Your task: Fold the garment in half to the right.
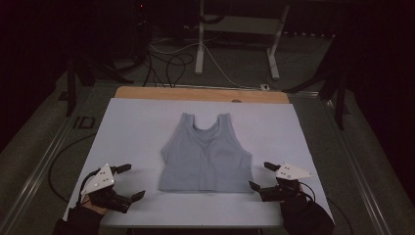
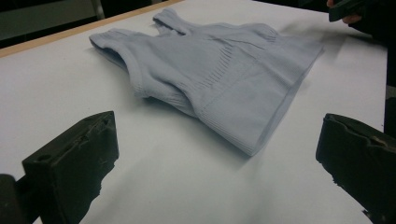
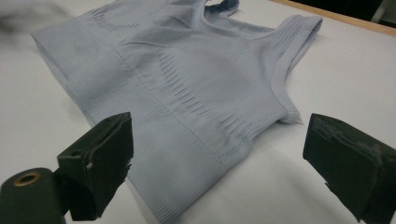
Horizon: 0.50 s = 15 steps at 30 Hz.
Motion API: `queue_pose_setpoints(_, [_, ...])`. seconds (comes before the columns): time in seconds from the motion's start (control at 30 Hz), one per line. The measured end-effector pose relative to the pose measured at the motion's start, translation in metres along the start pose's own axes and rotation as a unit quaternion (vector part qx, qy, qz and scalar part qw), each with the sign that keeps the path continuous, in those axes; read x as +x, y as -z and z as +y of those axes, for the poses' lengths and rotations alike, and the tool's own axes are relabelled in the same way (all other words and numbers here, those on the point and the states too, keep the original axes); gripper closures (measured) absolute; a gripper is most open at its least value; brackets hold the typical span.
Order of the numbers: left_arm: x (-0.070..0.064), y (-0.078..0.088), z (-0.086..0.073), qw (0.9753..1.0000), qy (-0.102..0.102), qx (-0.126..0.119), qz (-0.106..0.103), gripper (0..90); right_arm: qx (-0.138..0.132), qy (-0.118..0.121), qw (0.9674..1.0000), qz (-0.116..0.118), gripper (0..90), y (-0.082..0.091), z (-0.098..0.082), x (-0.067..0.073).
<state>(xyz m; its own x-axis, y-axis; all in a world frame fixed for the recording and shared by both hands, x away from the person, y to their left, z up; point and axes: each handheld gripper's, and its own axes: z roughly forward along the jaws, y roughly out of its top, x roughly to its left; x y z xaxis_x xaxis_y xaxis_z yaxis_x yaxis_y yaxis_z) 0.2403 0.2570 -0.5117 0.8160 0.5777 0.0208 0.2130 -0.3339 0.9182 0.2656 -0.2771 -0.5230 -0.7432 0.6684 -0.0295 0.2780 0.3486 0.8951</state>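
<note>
A pale blue sleeveless crop top (image 1: 206,155) lies flat in the middle of the white mat (image 1: 137,122), straps toward the far edge, hem toward me. My left gripper (image 1: 130,181) rests near the front left of the mat, a short way left of the hem's corner, jaws wide apart and empty. In the left gripper view the top (image 2: 219,79) lies ahead of the gripper (image 2: 217,163). My right gripper (image 1: 262,176) sits just right of the hem's other corner, open and empty. In the right gripper view the hem band (image 3: 154,154) reaches down between its jaws (image 3: 219,163) without touching them.
The mat covers a wooden tabletop (image 1: 200,94) whose far edge shows as a tan strip. Beyond it stand white desk legs (image 1: 199,44) and loose cables (image 1: 171,63) on a dark floor. Metal rails (image 1: 44,161) run along both sides.
</note>
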Motion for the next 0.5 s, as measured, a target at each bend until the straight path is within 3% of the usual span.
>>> queue_pose_setpoints(0.23, [-0.0016,0.0002,0.0011,1.0000,-0.005,0.000,-0.001,0.3,0.005,0.010,0.9999,0.003,8.6,-0.0015,0.0005,0.0017])
queue_pose_setpoints(0.4, [-0.0033,-0.0027,0.0044,0.9998,-0.010,0.012,-0.013,0.3,0.010,-0.001,0.9997,0.022,8.6,-0.0032,0.0017,0.0026])
queue_pose_setpoints(0.5, [-0.0043,-0.0035,0.0080,0.9997,-0.009,0.007,-0.020,0.2,0.012,-0.005,0.9995,0.030,8.7,-0.0039,0.0042,0.0045])
